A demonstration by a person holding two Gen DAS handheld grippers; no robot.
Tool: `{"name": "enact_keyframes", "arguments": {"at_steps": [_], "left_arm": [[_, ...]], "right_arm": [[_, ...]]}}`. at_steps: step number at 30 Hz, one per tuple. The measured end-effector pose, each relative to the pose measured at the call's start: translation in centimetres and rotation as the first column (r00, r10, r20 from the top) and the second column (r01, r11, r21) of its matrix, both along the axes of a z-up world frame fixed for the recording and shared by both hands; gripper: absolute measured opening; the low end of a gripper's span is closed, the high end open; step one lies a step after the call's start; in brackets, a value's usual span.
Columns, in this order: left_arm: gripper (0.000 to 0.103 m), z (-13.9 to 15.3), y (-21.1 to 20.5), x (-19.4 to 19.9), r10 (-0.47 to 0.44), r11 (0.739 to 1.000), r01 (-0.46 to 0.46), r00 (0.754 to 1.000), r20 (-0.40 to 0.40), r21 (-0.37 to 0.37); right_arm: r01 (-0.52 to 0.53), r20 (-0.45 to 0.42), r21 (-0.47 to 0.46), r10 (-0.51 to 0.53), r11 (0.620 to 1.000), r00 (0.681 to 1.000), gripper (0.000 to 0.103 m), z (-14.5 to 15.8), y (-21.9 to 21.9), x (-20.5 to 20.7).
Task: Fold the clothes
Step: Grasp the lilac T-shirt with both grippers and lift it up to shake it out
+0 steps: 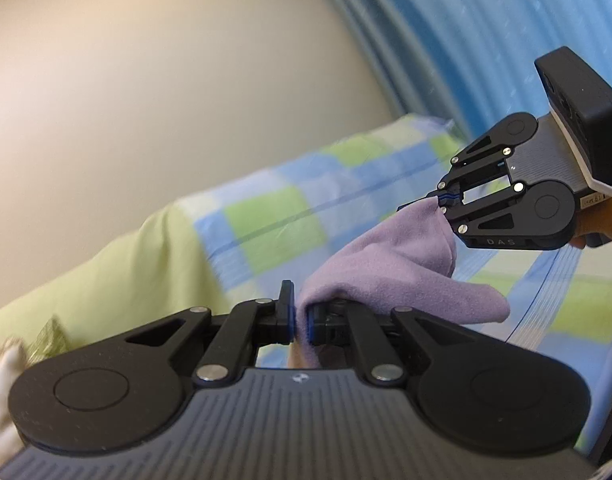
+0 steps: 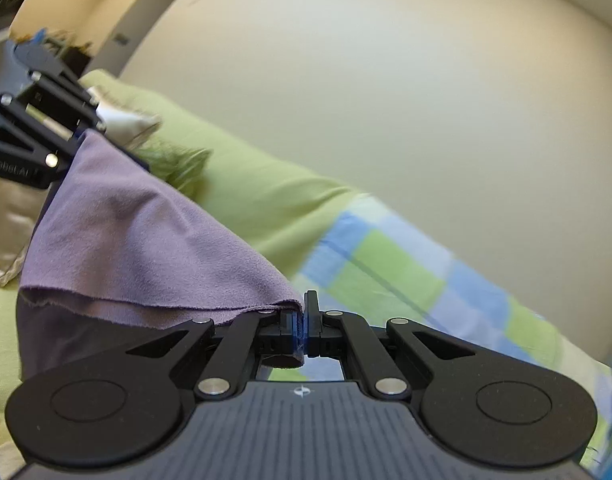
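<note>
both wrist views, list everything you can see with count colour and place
cloth: 1, lilac purple, held up in the air, stretched between the two claws
checked bedsheet: 1, blue, green and white squares, on the bed below the cloth
plain bedding: 1, light green, beside the checked sheet along the wall
pillow: 1, beige satin, left edge of the right wrist view
curtain: 1, blue, top right of the left wrist view
wall: 1, cream, behind the bed
left claw: 1, black, shut on one corner of the cloth
right claw: 1, black, shut on the other corner
</note>
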State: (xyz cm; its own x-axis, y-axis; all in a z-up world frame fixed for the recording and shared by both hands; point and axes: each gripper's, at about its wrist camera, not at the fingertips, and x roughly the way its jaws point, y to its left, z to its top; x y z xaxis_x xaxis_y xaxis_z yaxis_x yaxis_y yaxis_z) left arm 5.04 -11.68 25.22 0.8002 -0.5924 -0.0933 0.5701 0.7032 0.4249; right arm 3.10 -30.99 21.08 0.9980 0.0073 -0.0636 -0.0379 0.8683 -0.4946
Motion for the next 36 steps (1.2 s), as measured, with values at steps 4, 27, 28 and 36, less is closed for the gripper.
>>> {"name": "enact_keyframes", "arguments": {"at_steps": [4,27,28,36], "left_arm": [[0.005,2.5,-5.1,-3.5,-0.13,0.991,0.131,0.991,0.011,-0.035],[0.005,-2.7,-18.5,-5.2,-0.425,0.905,0.402,0.876,-0.23,-0.141],[0.005,-3.3,-18.4,-5.1,-0.425,0.905,0.401,0.872,-0.243,-0.142],[0.005,-1.3,-15.7,-8.8,-0.488,0.871,0.455,0.847,-0.211,-0.188]], "right_arm": [[0.125,0.066,-0.014,-0.124,0.992,0.99,0.0,2.6,-3.8,-6.6],[0.398,0.107,-0.029,-0.393,0.917,0.913,0.0,0.3,-12.3,-17.5],[0.403,0.096,-0.032,-0.398,0.915,0.912,0.0,-0.1,-12.0,-17.9],[0.439,0.11,-0.052,-0.431,0.897,0.895,0.0,0.7,-8.3,-24.2]]}}
